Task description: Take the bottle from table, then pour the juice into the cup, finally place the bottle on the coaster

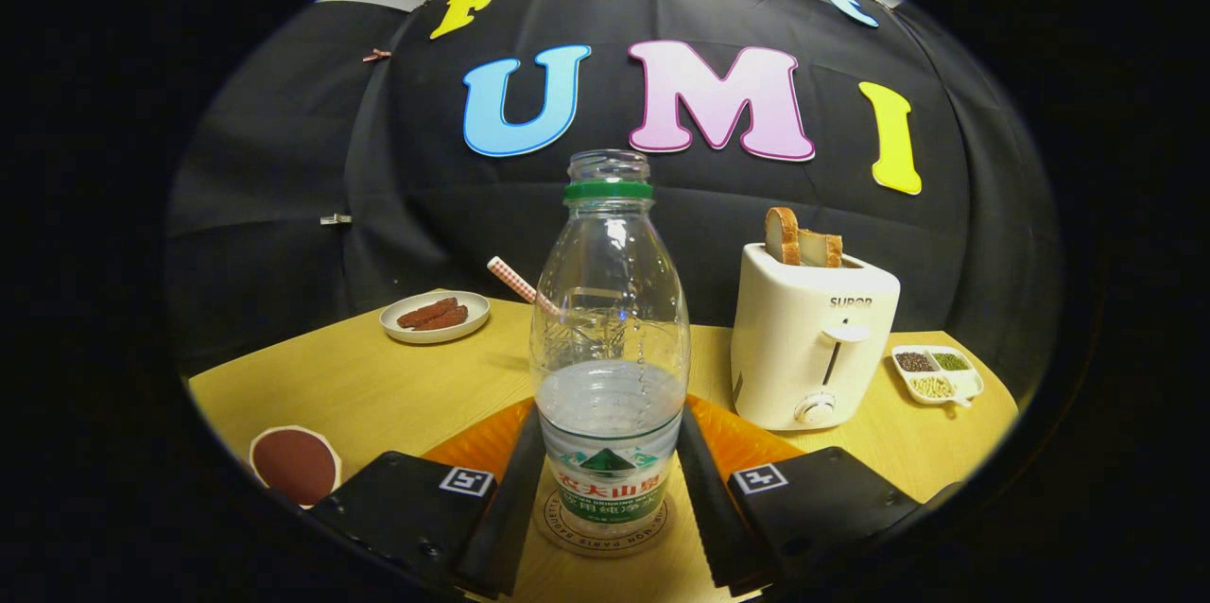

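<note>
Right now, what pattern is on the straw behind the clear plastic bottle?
Red-and-white checks on the paper straw, clearest in the gripper view.

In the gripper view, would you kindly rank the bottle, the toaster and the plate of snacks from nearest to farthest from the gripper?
1. Bottle: between the fingers of the gripper, which flank it, standing on a coaster.
2. Toaster: beyond the fingers, right of the bottle.
3. Plate of snacks: farthest, back left near the wall.

clear glossy plastic bottle [610, 338], matt wood-look table [359, 386] — smooth
</note>
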Demonstrator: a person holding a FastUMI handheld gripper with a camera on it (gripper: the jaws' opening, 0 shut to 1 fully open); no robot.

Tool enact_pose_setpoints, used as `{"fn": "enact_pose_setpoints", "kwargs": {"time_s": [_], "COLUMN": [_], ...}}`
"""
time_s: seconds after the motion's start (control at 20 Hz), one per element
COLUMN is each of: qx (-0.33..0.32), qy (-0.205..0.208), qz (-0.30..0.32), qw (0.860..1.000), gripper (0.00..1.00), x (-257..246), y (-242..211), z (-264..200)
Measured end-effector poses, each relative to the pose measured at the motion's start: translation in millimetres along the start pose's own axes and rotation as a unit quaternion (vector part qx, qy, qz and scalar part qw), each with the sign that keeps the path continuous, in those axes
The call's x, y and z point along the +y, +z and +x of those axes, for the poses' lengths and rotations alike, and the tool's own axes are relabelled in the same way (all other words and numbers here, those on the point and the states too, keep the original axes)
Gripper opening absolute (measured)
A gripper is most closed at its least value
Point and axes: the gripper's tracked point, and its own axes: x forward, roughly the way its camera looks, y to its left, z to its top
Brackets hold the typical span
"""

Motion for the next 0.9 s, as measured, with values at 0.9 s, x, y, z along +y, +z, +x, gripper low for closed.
{"fn": "enact_pose_setpoints", "kwargs": {"time_s": [0.9], "qx": [0.034], "qy": [0.003], "qz": [0.015], "qw": [0.999], "gripper": [1.00], "x": [1], "y": [11], "z": [-74]}}
